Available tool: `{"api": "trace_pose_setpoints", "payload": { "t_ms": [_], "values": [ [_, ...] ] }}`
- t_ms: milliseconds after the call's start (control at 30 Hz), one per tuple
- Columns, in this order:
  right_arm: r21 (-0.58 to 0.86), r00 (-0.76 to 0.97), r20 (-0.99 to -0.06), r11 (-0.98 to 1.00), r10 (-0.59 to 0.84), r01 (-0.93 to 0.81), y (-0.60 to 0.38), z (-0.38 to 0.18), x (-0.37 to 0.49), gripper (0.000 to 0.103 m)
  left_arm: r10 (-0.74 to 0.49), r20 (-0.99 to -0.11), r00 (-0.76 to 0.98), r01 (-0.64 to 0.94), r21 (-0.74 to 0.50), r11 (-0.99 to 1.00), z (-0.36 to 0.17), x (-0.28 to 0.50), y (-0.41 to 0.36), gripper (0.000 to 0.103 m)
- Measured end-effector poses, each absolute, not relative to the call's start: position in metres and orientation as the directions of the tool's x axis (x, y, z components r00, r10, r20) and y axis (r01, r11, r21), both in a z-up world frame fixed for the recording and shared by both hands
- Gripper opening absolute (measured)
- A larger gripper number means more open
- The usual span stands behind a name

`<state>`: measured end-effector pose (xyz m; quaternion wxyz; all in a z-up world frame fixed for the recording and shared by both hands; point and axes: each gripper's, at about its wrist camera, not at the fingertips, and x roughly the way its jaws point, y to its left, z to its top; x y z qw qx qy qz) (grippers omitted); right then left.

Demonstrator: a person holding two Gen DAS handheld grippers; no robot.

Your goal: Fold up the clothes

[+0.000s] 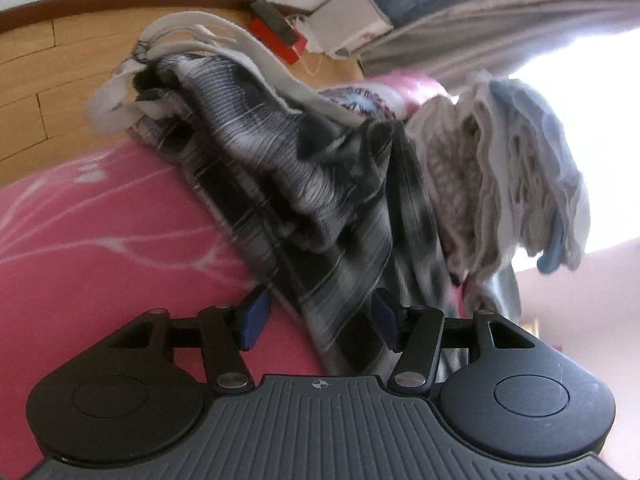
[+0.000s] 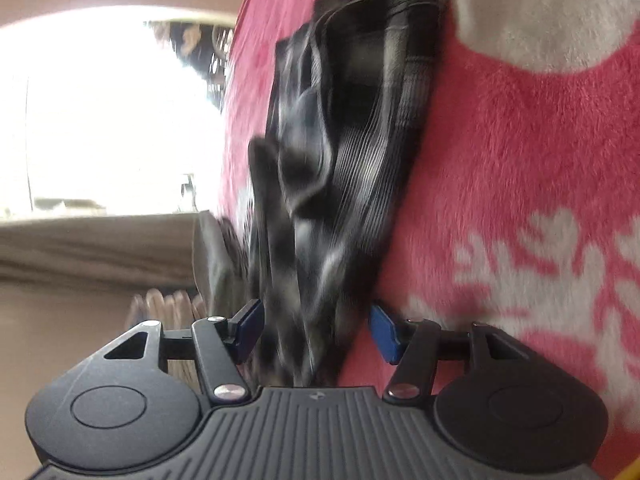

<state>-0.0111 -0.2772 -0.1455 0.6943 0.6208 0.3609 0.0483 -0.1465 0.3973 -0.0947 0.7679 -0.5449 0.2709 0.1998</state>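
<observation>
- My left gripper [image 1: 322, 322] has its blue pads spread about halfway, and the black-and-white plaid garment [image 1: 312, 184] passes between them. I see fabric in the gap but no pad pressing on it, so I call these jaws open around the cloth, not clamped.
- My right gripper [image 2: 316, 330] looks much the same: pads parted, the blurred edge of the same plaid garment [image 2: 344, 152] running down into the gap. The blur hides whether cloth touches either pad; I read it as open, with nothing pinched.
- The garment lies bunched and partly folded on the pink fleece blanket [image 1: 100, 232], straight ahead of both grippers. Its long axis runs away from each camera, roughly in line with the fingers, so each gripper faces a near edge end-on.
- In the left view the far end of the garment reaches the blanket's edge, where white fringe tassels [image 1: 132, 92] hang toward the wood floor [image 1: 40, 80].
- Just beside the garment in the left view stands a stack of folded clothes [image 1: 500, 184] in cream, grey and pale blue.
- The right view shows the blanket's white snowflake pattern [image 2: 540, 272] beside the garment.
- Neither hand looks clearly nearer; both sit at the garment's near edge. My judgement: the next move turns on closing both sets of jaws onto that edge before lifting it along the long axis.
</observation>
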Motion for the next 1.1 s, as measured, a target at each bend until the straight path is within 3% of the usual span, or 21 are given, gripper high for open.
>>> {"api": "trace_pose_setpoints", "payload": {
  "t_ms": [300,667,700,767,800,933,1100],
  "values": [
    [0.913,0.807,-0.407,0.208,0.428,0.351,-0.290,-0.156,0.027,0.055,0.118,-0.648,0.753,-0.622,-0.640,0.452,-0.089,-0.108,0.384,0.052],
    [0.904,0.824,-0.412,0.286,0.390,0.317,-0.304,-0.160,0.074,0.045,0.218,-0.661,0.718,-0.658,-0.543,0.521,-0.091,-0.101,0.373,0.025],
    [0.887,0.819,-0.438,0.325,0.371,0.327,-0.303,-0.157,0.079,0.037,0.228,-0.663,0.713,-0.664,-0.532,0.526,-0.091,-0.101,0.372,0.024],
    [0.835,0.800,-0.501,0.427,0.330,0.347,-0.295,-0.150,0.091,0.011,0.249,-0.670,0.699,-0.676,-0.506,0.536,-0.088,-0.100,0.369,0.018],
    [0.805,0.790,-0.525,0.485,0.315,0.342,-0.294,-0.146,0.096,0.008,0.261,-0.673,0.692,-0.683,-0.493,0.539,-0.087,-0.099,0.367,0.017],
    [0.742,0.802,-0.535,0.600,0.264,0.297,-0.294,-0.126,0.100,0.006,0.280,-0.681,0.677,-0.691,-0.458,0.559,-0.076,-0.098,0.359,0.008],
    [0.667,0.803,-0.554,0.695,0.220,0.270,-0.311,-0.101,0.095,0.006,0.252,-0.659,0.709,-0.655,-0.482,0.583,-0.053,-0.111,0.346,0.007]
  ]
}}
